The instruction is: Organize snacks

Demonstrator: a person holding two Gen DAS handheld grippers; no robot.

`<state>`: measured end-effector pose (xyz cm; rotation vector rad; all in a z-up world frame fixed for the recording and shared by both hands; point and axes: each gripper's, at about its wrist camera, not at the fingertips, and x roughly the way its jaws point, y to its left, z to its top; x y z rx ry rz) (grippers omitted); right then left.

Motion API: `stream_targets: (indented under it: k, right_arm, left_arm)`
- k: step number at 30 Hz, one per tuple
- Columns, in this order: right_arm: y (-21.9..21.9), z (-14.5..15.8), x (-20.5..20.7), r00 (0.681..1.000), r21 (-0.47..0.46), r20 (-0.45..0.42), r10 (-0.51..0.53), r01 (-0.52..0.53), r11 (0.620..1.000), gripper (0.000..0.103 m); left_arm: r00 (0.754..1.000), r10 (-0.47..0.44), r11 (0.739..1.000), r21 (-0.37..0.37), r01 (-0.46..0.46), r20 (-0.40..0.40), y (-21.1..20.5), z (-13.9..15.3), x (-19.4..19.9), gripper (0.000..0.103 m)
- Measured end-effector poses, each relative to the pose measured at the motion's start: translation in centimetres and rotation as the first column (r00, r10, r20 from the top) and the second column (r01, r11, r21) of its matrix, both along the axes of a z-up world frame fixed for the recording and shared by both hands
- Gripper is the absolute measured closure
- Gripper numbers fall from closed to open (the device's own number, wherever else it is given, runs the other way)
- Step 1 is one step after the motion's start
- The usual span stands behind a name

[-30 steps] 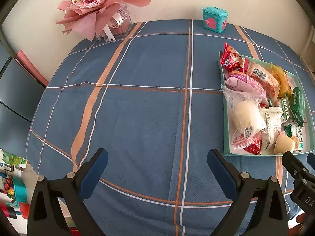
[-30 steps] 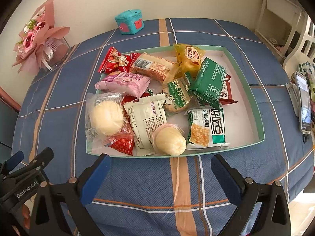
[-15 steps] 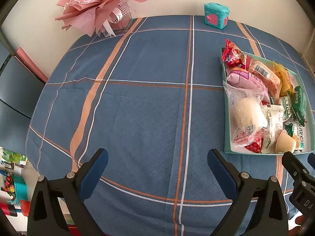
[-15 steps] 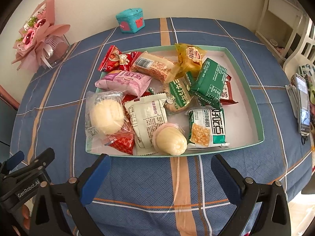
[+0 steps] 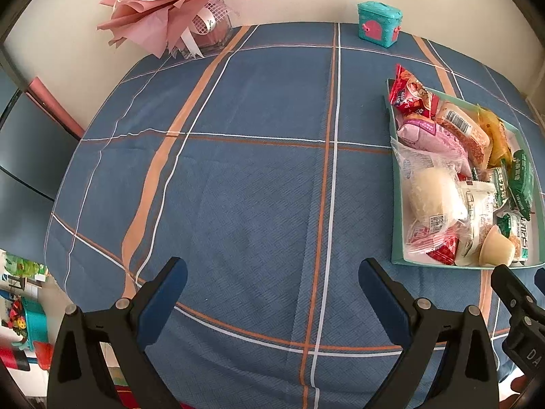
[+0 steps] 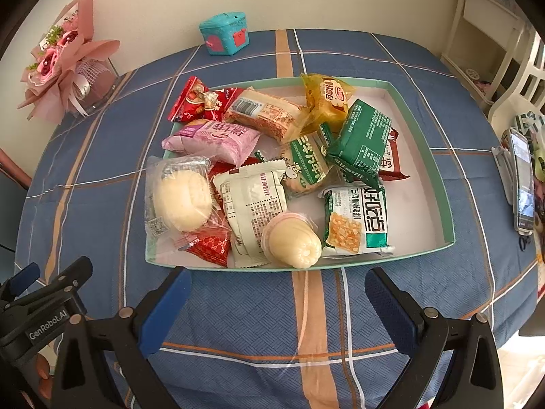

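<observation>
Change: drew a bit nearer to the tray than a second before; nothing in it moved, so the job looked the same.
Left fingers: spread wide, held nothing, low in the frame over bare blue desk.
Right fingers: spread wide, held nothing, just below the tray's near edge.
Tray: sat mid-frame in the right view, far right in the left view.
Snacks: piled loose in the tray's left part; white right side bare.
Red packet: hung over the upper left rim.
Stage: fit both a mixed pile and a finished gather.
</observation>
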<state>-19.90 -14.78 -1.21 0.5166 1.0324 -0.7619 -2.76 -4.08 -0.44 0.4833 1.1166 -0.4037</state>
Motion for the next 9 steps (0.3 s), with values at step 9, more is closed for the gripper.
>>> stream_targets:
  k: [9]
  right_arm:
    - [-0.08,-0.02,-0.09,1.0,0.001,-0.002,0.0,0.0,1.0,0.0]
  left_arm:
    - [1.0,-0.001,1.0,-0.025,0.002,0.016,0.19,0.51,-0.13,0.002]
